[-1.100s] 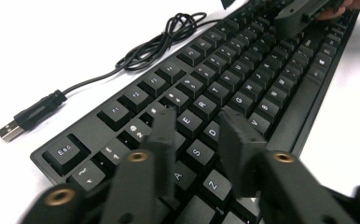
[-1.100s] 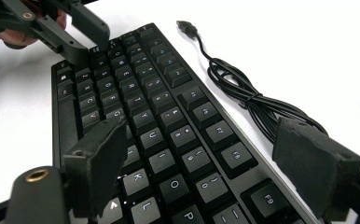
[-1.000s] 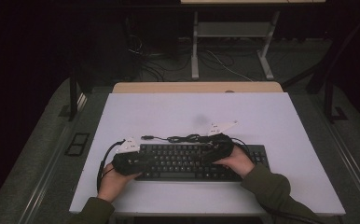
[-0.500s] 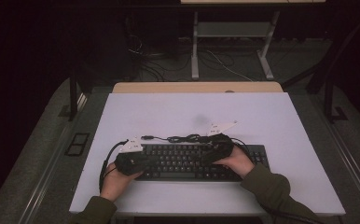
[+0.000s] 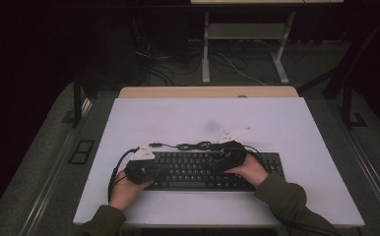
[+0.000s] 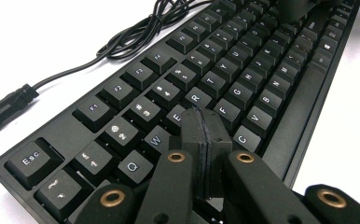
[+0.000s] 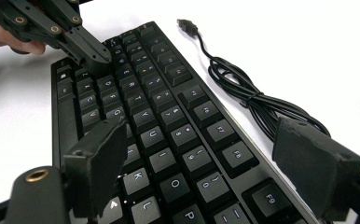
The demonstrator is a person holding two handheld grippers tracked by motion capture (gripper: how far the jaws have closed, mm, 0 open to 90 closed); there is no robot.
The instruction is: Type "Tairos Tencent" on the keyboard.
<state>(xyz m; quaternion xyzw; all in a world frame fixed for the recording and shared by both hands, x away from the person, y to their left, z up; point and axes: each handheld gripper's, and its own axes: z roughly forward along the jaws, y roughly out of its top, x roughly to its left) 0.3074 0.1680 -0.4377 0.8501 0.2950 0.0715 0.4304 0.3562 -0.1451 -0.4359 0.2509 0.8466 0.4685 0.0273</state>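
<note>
The keyboard (image 6: 243, 70) looks matt black plastic, its cable (image 7: 243, 93) smooth and slightly glossy, on a smooth white table (image 5: 178, 118).

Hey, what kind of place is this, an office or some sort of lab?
Probably a lab or recording workspace, not an ordinary office: a bare white table in a dark room, loose cables on the floor behind it, and hand-held grippers working over a black keyboard.

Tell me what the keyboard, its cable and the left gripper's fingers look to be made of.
Keyboard: looks like matte black moulded plastic, with printed white legends and soft highlights on the keycaps.
Cable: thin black rubbery or PVC jacket, smooth with a slight sheen, bundled in loops.
Left gripper fingers: black rigid arms with brass-coloured rivets; tip pads look like dull rubber or foam, shut together.
</note>
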